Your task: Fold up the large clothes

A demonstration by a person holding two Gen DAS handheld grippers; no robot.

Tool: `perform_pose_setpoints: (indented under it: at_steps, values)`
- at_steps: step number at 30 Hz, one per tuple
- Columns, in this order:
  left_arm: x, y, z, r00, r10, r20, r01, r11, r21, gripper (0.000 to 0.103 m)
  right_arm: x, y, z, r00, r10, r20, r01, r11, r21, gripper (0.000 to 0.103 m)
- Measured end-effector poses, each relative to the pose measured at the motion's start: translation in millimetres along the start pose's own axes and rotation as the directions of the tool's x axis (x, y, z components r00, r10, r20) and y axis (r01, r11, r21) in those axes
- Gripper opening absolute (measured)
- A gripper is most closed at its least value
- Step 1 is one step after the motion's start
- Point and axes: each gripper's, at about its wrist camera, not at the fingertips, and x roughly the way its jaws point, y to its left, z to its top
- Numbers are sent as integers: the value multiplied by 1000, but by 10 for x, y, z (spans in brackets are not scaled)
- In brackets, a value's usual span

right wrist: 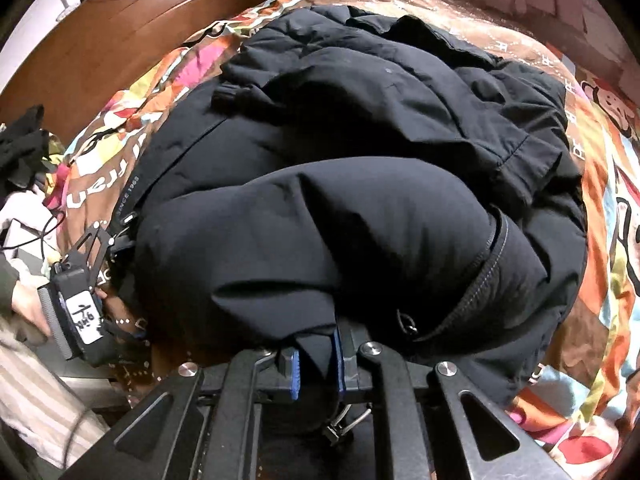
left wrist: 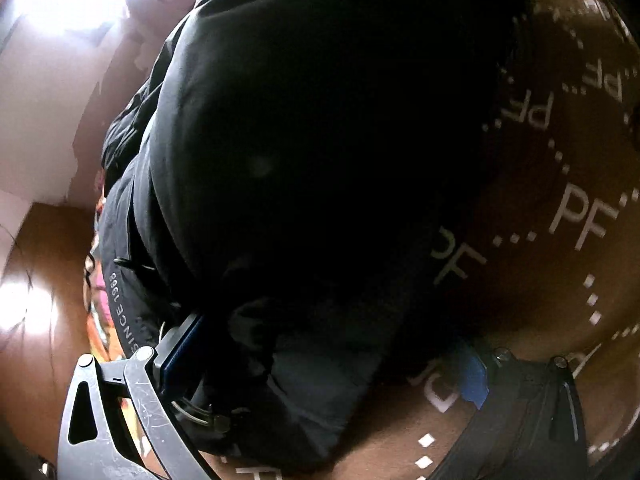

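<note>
Black padded jacket [right wrist: 360, 152], heaped on patterned brown bedspread [right wrist: 600, 208]: right gripper [right wrist: 316, 364] pinches a thin hem fold, left gripper [left wrist: 320, 364] spread around the edge; bulky slick fabric may slip free.

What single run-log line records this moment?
right tongs: shut on black padded jacket | left tongs: open beside jacket | surface: brown printed bedspread

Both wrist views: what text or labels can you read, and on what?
"SINCE 1968": black puffer jacket, printed strip at its edge, in both views.
"PF" with dotted lines, repeated: brown bedspread.
Handwritten white label on left gripper: illegible.
Large white letters on bedspread, right wrist view: partly hidden, unreadable.
</note>
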Motion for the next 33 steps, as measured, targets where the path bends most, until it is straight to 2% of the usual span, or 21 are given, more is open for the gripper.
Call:
perform_pose_setpoints:
  at_steps: [3,4,5,7,11,17,23,25,28,30,32,33]
  values:
    - [22,-47,-25,1000,17,-2,-17,999,32,93,100,-100,-185,999,19,-35,-18,999,38,12]
    - [36,-43,-22,1000,27,-3,-27,999,43,84,191,-45,-205,999,22,-47,-20,999,46,12]
    - [54,-31,-15,999,42,-5,-42,997,58,70,215,-40,-208,998,25,-56,-22,999,50,12]
    - [98,37,6,998,69,-5,-68,994,87,55,264,-14,-249,997,30,-76,-26,998,59,12]
    - [110,202,61,997,73,-10,-71,992,107,32,325,-70,-358,993,40,-109,-33,998,62,14]
    - [-119,659,151,1000,22,17,-23,999,29,12,217,-94,-298,995,58,-77,-53,997,64,14]
    - [-456,1120,387,994,54,96,-47,996,-74,9,148,-126,-320,996,78,-42,-75,995,68,18]
    - [-494,1327,560,991,59,121,-44,992,-122,8,140,-116,-365,995,94,-23,-92,994,65,22]
    - [-638,1538,765,984,71,164,-41,982,-183,8,116,-85,-441,993,116,-12,-115,993,35,39]
    - [-729,1629,890,978,85,190,-46,978,-203,8,66,-6,-522,992,125,15,-125,992,-20,65]
    - [-843,1601,1051,974,95,207,-49,975,-215,7,-6,96,-622,990,130,53,-125,988,-89,79]
    - [-852,1645,1107,973,94,209,-46,974,-222,7,-14,136,-646,991,123,58,-116,987,-113,80]
